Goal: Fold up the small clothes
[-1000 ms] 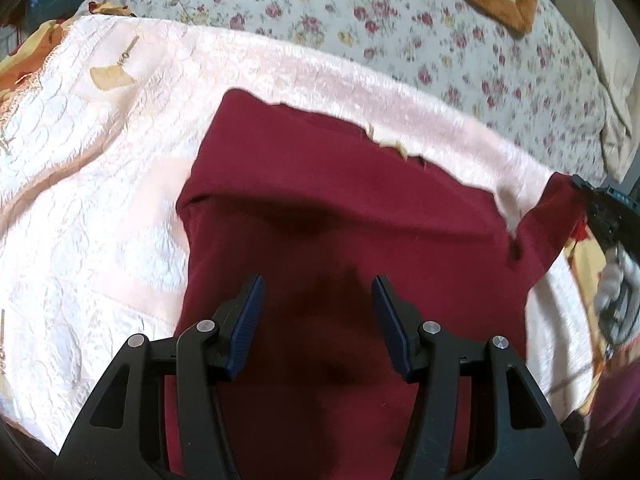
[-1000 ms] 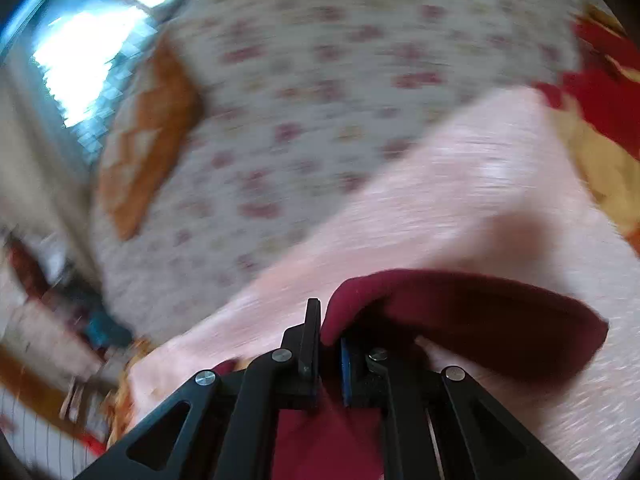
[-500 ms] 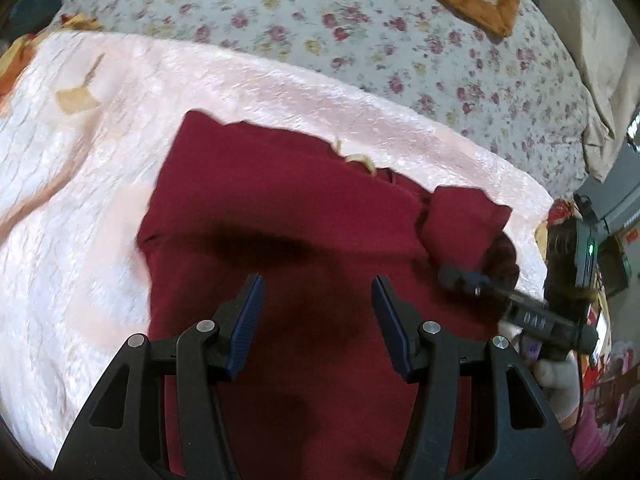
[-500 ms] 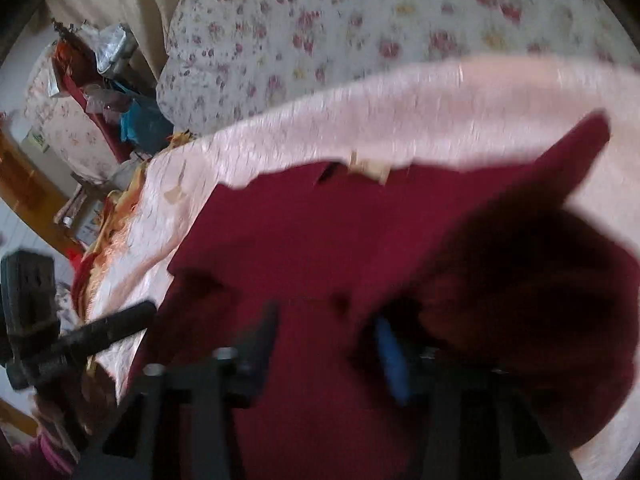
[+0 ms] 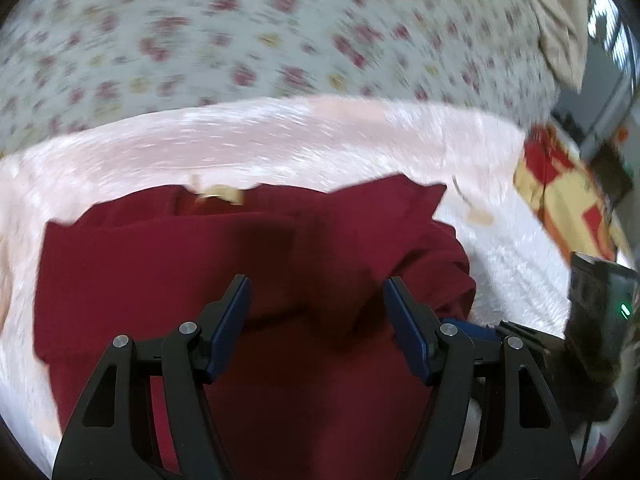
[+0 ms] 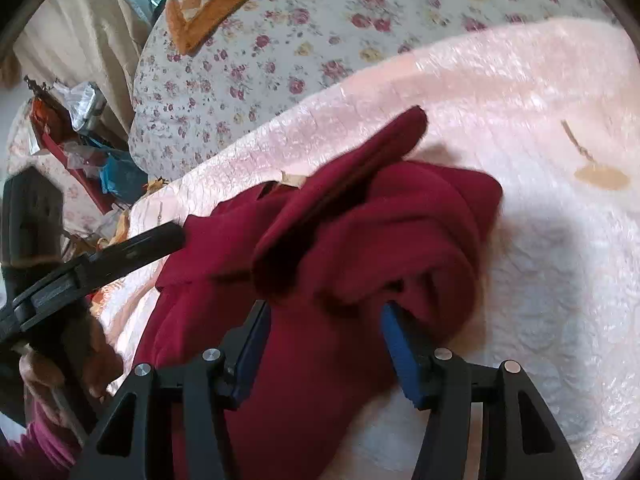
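Observation:
A dark red garment (image 5: 192, 280) lies on a pink quilt (image 5: 280, 136), with a tan label (image 5: 224, 194) at its neck. Its right sleeve (image 6: 360, 200) is folded over the body in a loose bunch. My left gripper (image 5: 316, 292) hovers above the garment's middle; its jaws are opening and nothing is between them. My right gripper (image 6: 326, 328) sits low at the garment's right side. Its jaws are opening too, with red cloth (image 6: 320, 360) lying loose between the blue pads. One finger (image 6: 132, 248) of the left gripper reaches in from the left.
A floral bedspread (image 6: 320, 40) covers the bed beyond the pink quilt (image 6: 560, 260), with an orange patterned pillow (image 6: 216, 4) at the back. A red and yellow blanket (image 5: 560, 196) lies to the right. Clutter (image 6: 80, 132) fills the bedside.
The right gripper carried the sleeve over onto the garment's body and let go of it. The left gripper swung right over the garment and its jaws widened.

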### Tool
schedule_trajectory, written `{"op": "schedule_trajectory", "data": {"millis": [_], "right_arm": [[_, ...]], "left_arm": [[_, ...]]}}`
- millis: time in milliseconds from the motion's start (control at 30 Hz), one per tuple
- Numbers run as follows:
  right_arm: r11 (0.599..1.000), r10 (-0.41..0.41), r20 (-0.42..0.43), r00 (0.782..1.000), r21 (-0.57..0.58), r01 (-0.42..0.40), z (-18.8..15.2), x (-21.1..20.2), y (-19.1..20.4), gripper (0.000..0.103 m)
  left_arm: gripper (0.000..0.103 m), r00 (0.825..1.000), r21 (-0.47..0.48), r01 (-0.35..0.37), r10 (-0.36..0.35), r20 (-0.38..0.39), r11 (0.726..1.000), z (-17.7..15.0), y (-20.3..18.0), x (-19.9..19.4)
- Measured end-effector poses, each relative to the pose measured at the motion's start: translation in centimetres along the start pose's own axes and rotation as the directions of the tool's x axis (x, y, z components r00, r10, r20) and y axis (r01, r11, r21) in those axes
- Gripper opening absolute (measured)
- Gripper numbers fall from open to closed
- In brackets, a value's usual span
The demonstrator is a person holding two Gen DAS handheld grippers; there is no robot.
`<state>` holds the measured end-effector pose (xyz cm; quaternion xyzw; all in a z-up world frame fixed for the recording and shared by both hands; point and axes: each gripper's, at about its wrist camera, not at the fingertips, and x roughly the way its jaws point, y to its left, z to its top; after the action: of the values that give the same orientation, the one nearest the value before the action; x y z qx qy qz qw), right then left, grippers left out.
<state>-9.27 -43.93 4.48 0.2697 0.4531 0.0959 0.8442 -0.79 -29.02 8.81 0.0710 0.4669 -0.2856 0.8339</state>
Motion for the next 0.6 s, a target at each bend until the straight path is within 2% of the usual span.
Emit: {"op": "schedule_trajectory", "data": {"millis": [100,200,267,333,367,400,433,467,500,567,600], "right_arm": [[0.998,-0.013,-0.013,1.000,-0.058,0.012,-0.5,0.2,0.1,0.055],[0.995,-0.025,-0.017,1.000,-0.101,0.023,-0.7,0.1,0.0,0.056],[0.995,-0.013,-0.019,1.000,-0.103,0.011,-0.7,0.2,-0.3,0.056],[0.996,0.006,-0.011,1.000,-0.085,-0.007,-0.9,0.1,-0.8,0.056],[0.997,0.011,-0.009,1.000,-0.081,-0.011,-0.9,0.1,-0.9,0.056],[0.996,0.011,-0.009,1.000,-0.083,-0.012,-0.9,0.2,-0.9,0.057],[0.996,0.011,-0.009,1.000,-0.089,-0.011,-1.0,0.3,-0.9,0.058],[0.995,0.013,-0.011,1.000,-0.098,-0.014,-1.0,0.3,-0.7,0.062],[0.994,0.017,-0.012,1.000,-0.109,-0.018,-1.1,0.4,-0.5,0.068],[0.991,0.018,-0.016,1.000,-0.129,-0.020,-1.4,0.5,-0.2,0.076],[0.990,0.017,-0.019,1.000,-0.140,-0.019,-1.4,0.6,-0.1,0.080]], "left_arm": [[0.069,0.997,0.093,-0.072,0.074,-0.018,0.993,0.9,-2.7,2.6],[0.069,0.987,0.176,-0.154,0.159,-0.018,0.972,1.6,-4.3,4.9],[0.069,0.984,0.157,-0.168,0.174,-0.027,0.973,2.3,-4.1,6.1],[0.066,0.989,0.100,-0.131,0.136,-0.050,0.986,3.1,-3.1,7.2],[0.054,0.991,0.078,-0.120,0.125,-0.055,0.990,3.3,-2.7,7.5],[0.046,0.992,0.064,-0.111,0.114,-0.056,0.992,3.5,-2.3,7.7],[0.032,0.994,0.053,-0.091,0.094,-0.060,0.994,3.7,-2.1,7.9],[0.022,0.996,0.043,-0.069,0.071,-0.058,0.997,3.9,-1.7,7.7],[0.020,0.997,0.040,-0.063,0.065,-0.046,0.997,3.9,-1.8,7.2],[0.010,0.998,0.024,-0.061,0.060,0.031,0.998,4.5,-0.8,4.8],[0.010,0.996,0.004,-0.059,0.059,0.066,0.998,4.7,-0.1,3.4]]}}
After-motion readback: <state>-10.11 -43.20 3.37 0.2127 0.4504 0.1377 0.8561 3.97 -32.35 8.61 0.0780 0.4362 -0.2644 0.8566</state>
